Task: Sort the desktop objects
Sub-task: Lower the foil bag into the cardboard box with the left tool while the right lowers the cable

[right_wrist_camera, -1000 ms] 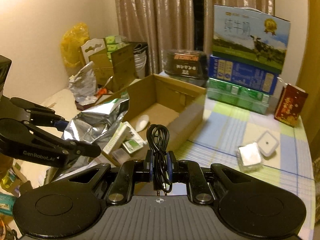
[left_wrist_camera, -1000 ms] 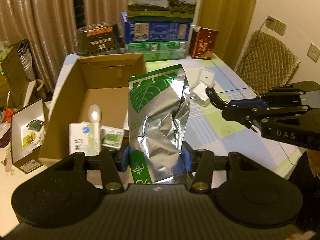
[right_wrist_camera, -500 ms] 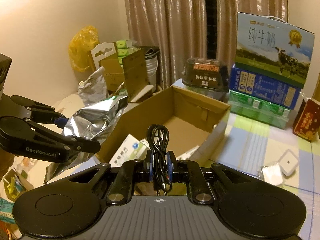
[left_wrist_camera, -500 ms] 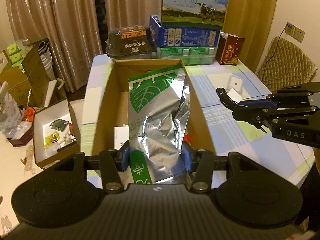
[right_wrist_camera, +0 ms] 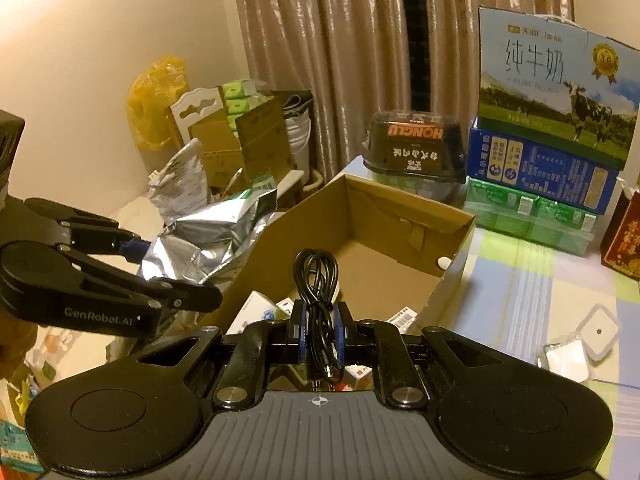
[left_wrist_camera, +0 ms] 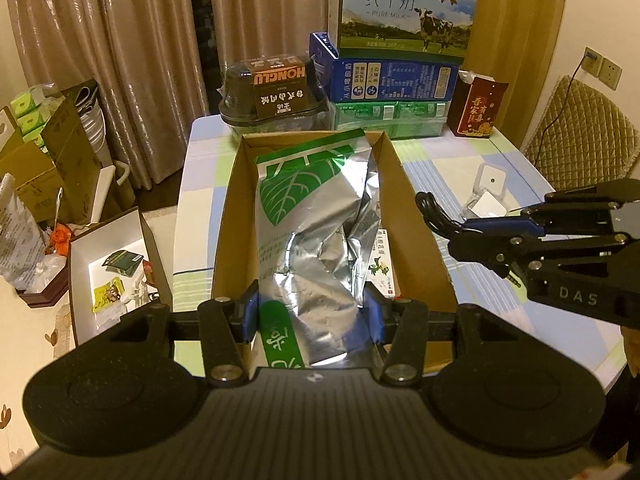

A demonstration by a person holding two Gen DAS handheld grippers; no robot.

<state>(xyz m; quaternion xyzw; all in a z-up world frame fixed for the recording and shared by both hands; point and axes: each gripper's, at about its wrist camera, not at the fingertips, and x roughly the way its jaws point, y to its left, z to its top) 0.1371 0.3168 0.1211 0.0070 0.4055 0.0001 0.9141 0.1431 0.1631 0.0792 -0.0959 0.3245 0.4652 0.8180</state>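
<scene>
My left gripper (left_wrist_camera: 310, 312) is shut on a crumpled silver foil bag with a green leaf print (left_wrist_camera: 312, 224), held upright over the near end of an open cardboard box (left_wrist_camera: 420, 216). From the right wrist view the same bag (right_wrist_camera: 208, 240) hangs at the box's left wall. My right gripper (right_wrist_camera: 319, 328) is shut on a coiled black cable (right_wrist_camera: 316, 280), above the box's (right_wrist_camera: 448, 280) near end. That cable (left_wrist_camera: 430, 210) shows at the right of the left wrist view, beyond the box's right wall. Small packets (left_wrist_camera: 382, 264) lie on the box floor.
Stacked milk cartons (left_wrist_camera: 400, 40), a dark cake container (left_wrist_camera: 276, 92) and a red box (left_wrist_camera: 476, 108) stand at the table's far edge. A small white case (left_wrist_camera: 486, 192) lies right of the box. An open white box (left_wrist_camera: 116, 272) and clutter sit left, off the table.
Both grippers have swung left with their loads. The foil bag now hangs over the cardboard box rather than right of it, and the cable has come nearer the box.
</scene>
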